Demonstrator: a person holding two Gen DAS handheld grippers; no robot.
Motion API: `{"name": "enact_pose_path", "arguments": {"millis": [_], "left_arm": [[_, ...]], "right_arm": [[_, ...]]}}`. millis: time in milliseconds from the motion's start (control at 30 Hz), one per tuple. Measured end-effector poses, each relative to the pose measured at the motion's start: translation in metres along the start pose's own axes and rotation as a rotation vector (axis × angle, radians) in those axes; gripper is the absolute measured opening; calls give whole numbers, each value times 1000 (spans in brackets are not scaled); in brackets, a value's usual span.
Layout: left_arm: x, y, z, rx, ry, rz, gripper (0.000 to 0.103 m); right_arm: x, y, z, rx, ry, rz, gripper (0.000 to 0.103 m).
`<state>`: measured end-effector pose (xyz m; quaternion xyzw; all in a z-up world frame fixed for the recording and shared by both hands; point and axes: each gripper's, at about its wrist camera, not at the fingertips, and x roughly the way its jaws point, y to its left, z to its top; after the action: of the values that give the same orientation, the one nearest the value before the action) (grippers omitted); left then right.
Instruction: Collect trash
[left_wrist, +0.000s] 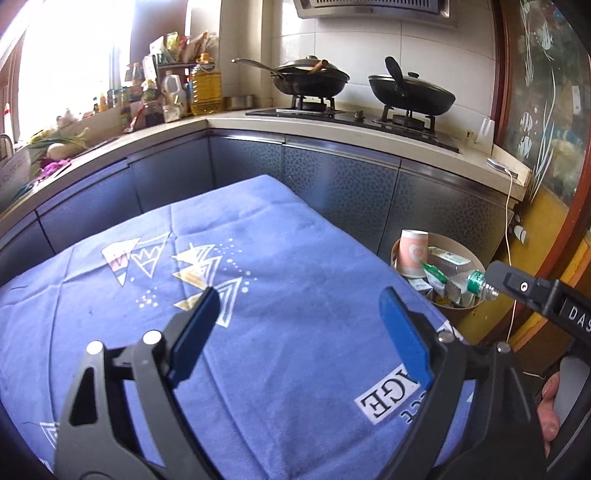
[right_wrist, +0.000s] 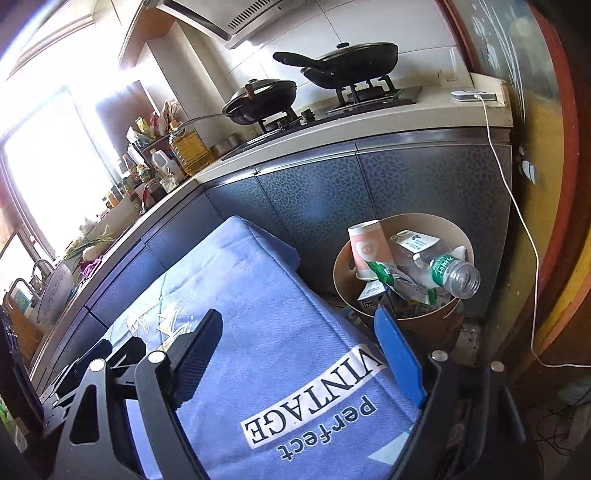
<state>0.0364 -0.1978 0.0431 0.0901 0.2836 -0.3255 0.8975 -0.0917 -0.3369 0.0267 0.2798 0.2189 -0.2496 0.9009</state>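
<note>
Evidently both grippers, left and right, hang released and empty over the cloth; trash fills the bin beside its right edge.

A round tan trash bin stands on the floor just beside the cloth-covered tabletop's corner, in front of the dark cabinets. Inside it a pink-and-white paper cup sits upright against the left wall. A clear plastic bottle with a green label lies tilted, its open neck over the right rim. A green-and-white wrapper and small cartons fill the middle.
</note>
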Motion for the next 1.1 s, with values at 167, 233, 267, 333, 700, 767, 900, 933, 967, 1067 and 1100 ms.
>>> {"name": "enact_pose_path", "arguments": {"millis": [167,233,267,333,700,767,900,933,967,1067,1100], "left_arm": [[-9,9,-4,1,-12,9,97],[-11,12,-6,-7,-8,3,97],[-12,13,-6,-12,-4,0,97],[-12,14,-7,-25,9,-5,97],[-15,35,-18,-88,29,95,97],[-16,39,-19,-96,32,107,97],[-18,43,-23,-102,27,114,97],[-18,44,-23,-104,24,119,97],[-19,44,-24,-106,21,124,97],[-22,46,-26,-112,8,143,97],[-23,46,-26,-111,5,151,97]], "right_arm": [[-3,13,0,-22,-13,-19,89],[-4,17,0,-26,-14,-21,90],[-5,18,0,-29,-12,-20,90],[-6,19,0,-35,-14,-20,90],[3,37,-8,-89,17,3,91],[5,41,-9,-90,20,9,91],[7,47,-9,-93,23,18,91],[7,49,-10,-96,22,19,91],[8,51,-10,-100,22,20,91],[10,58,-12,-120,19,18,91],[10,60,-13,-130,18,17,91]]}}
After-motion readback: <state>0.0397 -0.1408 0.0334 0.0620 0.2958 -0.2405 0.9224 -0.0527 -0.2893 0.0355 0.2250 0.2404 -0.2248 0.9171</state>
